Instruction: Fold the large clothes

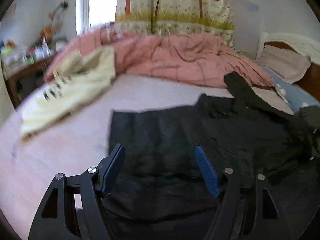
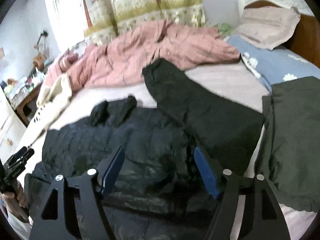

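A large black quilted jacket (image 1: 180, 136) lies spread on the pale pink bed sheet (image 1: 60, 160). My left gripper (image 1: 159, 147) hovers open just above the jacket's left part, with nothing between its blue pads. In the right wrist view the same jacket (image 2: 130, 140) fills the foreground, and one sleeve (image 2: 200, 110) stretches away to the upper right. My right gripper (image 2: 159, 148) is open over the jacket's middle and holds nothing. A hand (image 2: 14, 198) carries the left gripper at that view's far left edge.
A dark grey garment (image 2: 296, 140) lies on the bed at the right. A cream garment (image 1: 76, 86) lies at the left, and a rumpled pink quilt (image 1: 180, 60) is heaped along the far side. A pillow (image 2: 268, 28) leans on the headboard; a cluttered side table (image 1: 30, 60) stands at the left.
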`<move>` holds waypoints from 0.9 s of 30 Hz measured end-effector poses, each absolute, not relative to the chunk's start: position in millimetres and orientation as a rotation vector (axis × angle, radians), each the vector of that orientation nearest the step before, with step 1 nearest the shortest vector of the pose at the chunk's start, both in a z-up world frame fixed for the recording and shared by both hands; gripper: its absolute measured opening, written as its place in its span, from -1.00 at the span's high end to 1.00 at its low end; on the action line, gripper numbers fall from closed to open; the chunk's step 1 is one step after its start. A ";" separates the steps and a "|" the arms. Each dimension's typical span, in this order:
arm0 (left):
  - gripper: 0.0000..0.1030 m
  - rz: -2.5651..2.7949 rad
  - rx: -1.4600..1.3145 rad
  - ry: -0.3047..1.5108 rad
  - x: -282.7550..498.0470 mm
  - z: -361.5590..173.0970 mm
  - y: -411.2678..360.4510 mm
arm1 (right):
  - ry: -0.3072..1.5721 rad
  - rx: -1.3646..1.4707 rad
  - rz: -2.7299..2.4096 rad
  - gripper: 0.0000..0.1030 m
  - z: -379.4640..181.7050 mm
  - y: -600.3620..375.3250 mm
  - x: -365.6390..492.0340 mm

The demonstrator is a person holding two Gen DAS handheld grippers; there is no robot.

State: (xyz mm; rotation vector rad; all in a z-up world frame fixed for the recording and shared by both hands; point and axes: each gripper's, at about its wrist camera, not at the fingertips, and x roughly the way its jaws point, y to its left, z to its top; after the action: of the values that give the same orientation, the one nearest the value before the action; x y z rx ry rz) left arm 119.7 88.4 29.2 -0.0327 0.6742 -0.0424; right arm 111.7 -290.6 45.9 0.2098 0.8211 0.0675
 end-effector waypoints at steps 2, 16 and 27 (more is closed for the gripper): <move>-0.39 -0.069 -0.056 0.713 123.9 19.1 83.3 | 0.883 0.192 0.117 0.32 31.9 -284.9 118.2; -0.39 -0.031 -0.128 0.853 140.7 -16.1 95.5 | 0.976 0.275 -0.124 0.52 -8.4 -321.2 132.9; -0.41 0.010 -0.040 0.862 143.0 -24.8 81.6 | 0.822 0.164 -0.120 -0.21 53.2 -310.1 100.6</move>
State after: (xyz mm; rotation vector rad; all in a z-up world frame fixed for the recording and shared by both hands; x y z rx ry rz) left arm 143.0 81.6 -24.8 -0.0403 0.8618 0.0104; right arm 100.6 -310.1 53.2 0.1642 0.8225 -0.1195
